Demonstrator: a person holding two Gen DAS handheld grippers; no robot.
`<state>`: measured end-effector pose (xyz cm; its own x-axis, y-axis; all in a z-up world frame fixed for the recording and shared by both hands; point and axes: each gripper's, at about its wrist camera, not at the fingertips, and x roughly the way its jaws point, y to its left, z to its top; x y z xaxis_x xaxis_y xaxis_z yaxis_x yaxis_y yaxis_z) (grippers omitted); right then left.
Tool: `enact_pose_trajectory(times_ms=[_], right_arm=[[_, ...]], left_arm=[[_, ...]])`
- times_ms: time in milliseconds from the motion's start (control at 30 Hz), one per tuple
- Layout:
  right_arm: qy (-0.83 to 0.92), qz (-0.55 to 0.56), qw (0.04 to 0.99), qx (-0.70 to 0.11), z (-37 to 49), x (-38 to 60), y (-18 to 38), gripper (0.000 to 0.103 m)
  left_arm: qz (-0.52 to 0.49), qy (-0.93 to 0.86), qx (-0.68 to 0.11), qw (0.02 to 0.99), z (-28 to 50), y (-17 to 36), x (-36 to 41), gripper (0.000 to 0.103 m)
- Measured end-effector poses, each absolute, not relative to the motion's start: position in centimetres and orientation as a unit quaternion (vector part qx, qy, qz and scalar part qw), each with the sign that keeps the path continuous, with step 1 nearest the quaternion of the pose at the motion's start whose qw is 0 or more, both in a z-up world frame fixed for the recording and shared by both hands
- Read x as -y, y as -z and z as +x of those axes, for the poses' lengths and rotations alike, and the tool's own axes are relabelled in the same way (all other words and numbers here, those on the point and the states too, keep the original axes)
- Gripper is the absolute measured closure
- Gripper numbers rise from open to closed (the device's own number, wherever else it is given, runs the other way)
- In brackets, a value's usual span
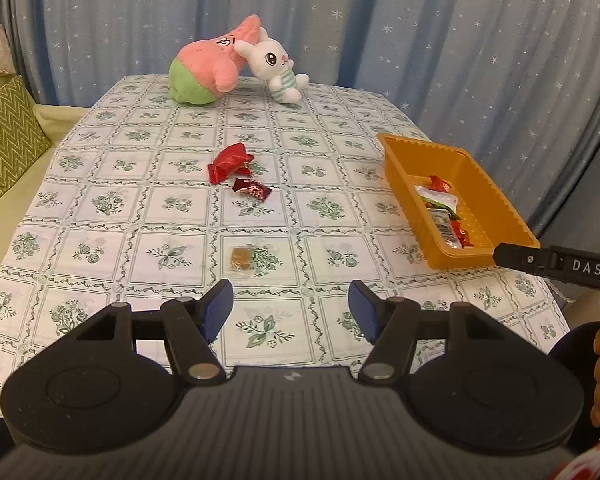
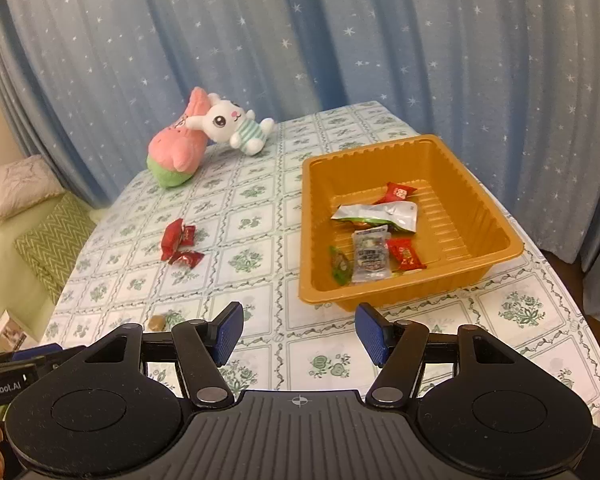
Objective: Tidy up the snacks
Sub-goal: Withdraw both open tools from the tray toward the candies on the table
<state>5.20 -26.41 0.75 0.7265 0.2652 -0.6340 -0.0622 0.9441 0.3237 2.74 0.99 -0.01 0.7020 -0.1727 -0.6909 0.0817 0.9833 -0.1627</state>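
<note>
An orange tray [image 1: 396,160] [image 2: 496,216] on the table's right side holds several wrapped snacks [image 2: 374,216]. Loose on the cloth are a red packet [image 1: 229,161] [image 2: 173,237], a dark red candy [image 1: 252,189] [image 2: 187,258] just in front of it, and a small brown candy in clear wrap [image 1: 239,258] [image 2: 157,322]. My left gripper [image 1: 291,308] is open and empty, above the near table, just behind the brown candy. My right gripper [image 2: 299,334] is open and empty, in front of the tray's near wall.
A pink and green plush [image 1: 208,68] [image 2: 176,148] and a white bunny plush [image 1: 274,66] [image 2: 232,124] lie at the table's far edge. Blue star curtains hang behind. A sofa with a green cushion [image 1: 8,132] stands to the left. The right gripper's body [image 1: 560,268] shows beside the tray.
</note>
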Motion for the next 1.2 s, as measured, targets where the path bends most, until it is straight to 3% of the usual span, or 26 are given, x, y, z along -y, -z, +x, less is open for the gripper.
enact_pose_trajectory(times_ms=[900, 1200], right_arm=[[-0.135, 0.106, 0.905, -0.390, 9.3, 20.2, 2.5, 0.041], [-0.138, 0.096, 0.903, -0.396, 11.3, 18.7, 4.8, 0.041]], left_arm=[[-0.063, 0.052, -0.416, 0.906, 7.5, 4.6, -3.3, 0.041], [-0.049, 0.068, -0.404, 0.911, 11.4, 7.0, -3.2, 0.049]])
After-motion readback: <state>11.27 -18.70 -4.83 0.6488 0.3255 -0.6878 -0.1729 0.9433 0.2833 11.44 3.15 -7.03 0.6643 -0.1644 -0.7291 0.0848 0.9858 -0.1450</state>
